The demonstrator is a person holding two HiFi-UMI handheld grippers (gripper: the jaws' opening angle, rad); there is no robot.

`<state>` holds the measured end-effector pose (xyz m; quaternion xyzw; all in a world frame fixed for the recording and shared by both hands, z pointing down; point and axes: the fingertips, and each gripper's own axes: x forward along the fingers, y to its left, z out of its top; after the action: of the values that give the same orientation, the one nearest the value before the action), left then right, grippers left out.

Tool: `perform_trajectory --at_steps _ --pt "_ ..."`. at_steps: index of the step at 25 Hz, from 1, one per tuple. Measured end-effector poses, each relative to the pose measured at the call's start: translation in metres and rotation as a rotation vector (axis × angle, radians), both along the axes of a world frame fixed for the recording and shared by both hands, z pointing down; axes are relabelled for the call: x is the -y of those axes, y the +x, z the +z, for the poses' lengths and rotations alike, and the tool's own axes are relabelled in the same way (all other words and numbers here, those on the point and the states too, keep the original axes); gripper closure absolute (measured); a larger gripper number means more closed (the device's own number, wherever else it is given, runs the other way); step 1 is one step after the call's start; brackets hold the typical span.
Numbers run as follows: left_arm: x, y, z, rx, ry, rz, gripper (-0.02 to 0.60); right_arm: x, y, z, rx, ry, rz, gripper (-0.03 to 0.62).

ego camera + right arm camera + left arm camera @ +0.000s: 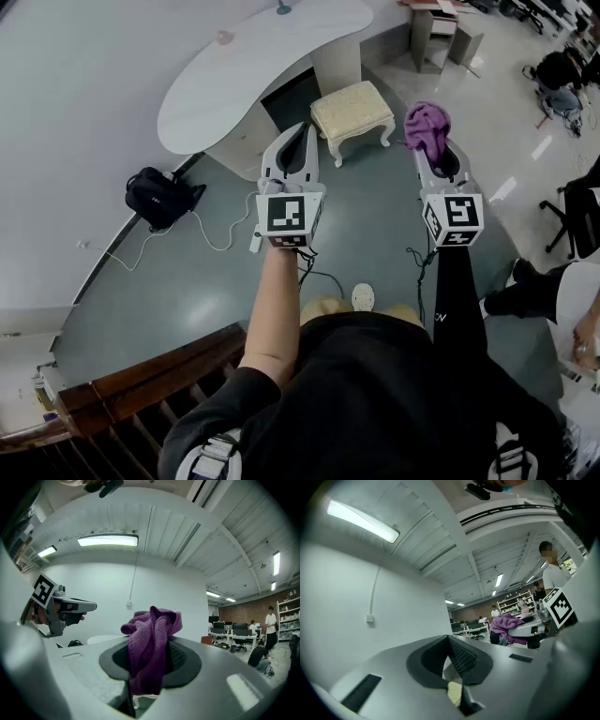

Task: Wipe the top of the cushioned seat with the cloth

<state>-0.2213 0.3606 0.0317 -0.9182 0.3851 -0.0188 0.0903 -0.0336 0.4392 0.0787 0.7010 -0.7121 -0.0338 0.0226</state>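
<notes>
The cushioned seat [352, 110] is a small cream stool with curved white legs, standing on the grey floor beside a desk, ahead of both grippers. My right gripper [436, 152] is shut on a bunched purple cloth [427, 127], held in the air to the right of the stool. In the right gripper view the cloth [152, 641] hangs out between the jaws of the right gripper [152, 653]. My left gripper [300, 133] is shut with nothing in it, its tips just left of the stool. The left gripper view shows the left gripper's [449, 640] pads closed together, and the cloth [508, 625] off to the right.
A curved white desk [253, 66] stands behind the stool. A black bag [159, 197] with a trailing cable lies on the floor at left. A dark wooden railing [159, 375] runs near my left side. An office chair [574, 220] and a seated person [562, 300] are at right.
</notes>
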Motion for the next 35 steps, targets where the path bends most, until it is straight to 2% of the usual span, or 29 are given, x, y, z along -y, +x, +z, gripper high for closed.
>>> perform_trajectory --at_steps 13,18,26,35 --pt "-0.001 0.013 -0.008 0.012 0.026 -0.008 0.575 -0.001 0.007 0.001 0.021 0.017 -0.029 0.480" --pt "0.014 0.011 -0.011 0.007 0.041 -0.011 0.575 0.013 0.008 -0.003 0.023 0.032 -0.032 0.480" --pt "0.077 0.030 -0.014 -0.021 0.043 0.015 0.574 0.071 0.024 -0.005 0.004 0.031 -0.025 0.480" --pt "0.188 0.058 -0.010 -0.019 0.055 0.025 0.574 0.174 0.053 -0.008 -0.010 0.010 -0.005 0.480"
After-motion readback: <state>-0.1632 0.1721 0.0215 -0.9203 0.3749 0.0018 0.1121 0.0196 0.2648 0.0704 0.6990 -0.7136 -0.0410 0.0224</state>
